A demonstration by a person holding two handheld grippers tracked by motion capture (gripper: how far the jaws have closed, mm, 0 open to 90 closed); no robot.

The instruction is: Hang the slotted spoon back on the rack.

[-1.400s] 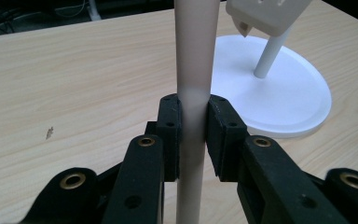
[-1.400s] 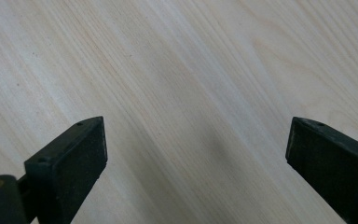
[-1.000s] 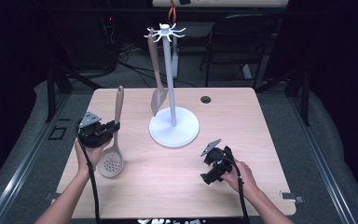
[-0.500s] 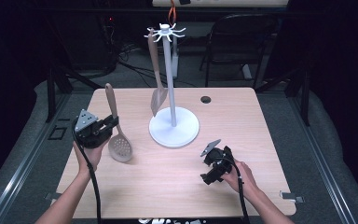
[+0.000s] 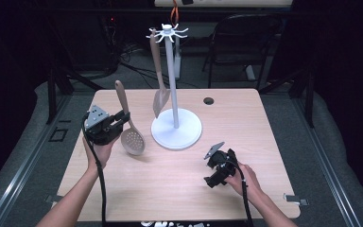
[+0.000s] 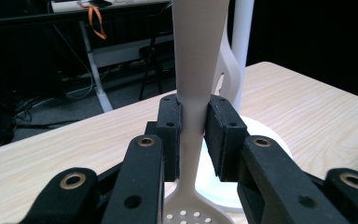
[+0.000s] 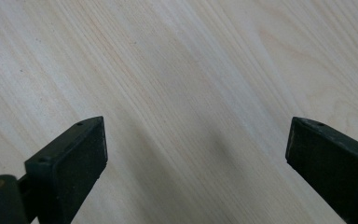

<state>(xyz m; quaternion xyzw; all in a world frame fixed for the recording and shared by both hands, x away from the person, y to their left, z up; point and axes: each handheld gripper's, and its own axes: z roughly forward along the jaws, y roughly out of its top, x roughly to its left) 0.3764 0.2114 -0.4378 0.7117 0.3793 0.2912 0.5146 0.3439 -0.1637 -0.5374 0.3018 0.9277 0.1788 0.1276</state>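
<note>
High view: fixed above the near edge of the tabletop (image 5: 179, 189), facing forward and down, far enough to take in all four edges. Left claw view: riding low on the left claw (image 6: 193, 135), looking level toward the stand (image 6: 242, 51) from close by; stand (image 5: 176, 127) and spoon (image 6: 198, 70) shared with high view. Right claw view: aimed straight down, very near the wood (image 7: 191, 70).

You have a beige slotted spoon (image 5: 128, 126) dotted with small holes, a matching beige spatula (image 5: 159, 85) on the white stand (image 5: 176, 126), a pale wood-grain table (image 5: 246, 123), and 2 black grippers: left (image 5: 123, 117), right (image 5: 213, 166).
</note>
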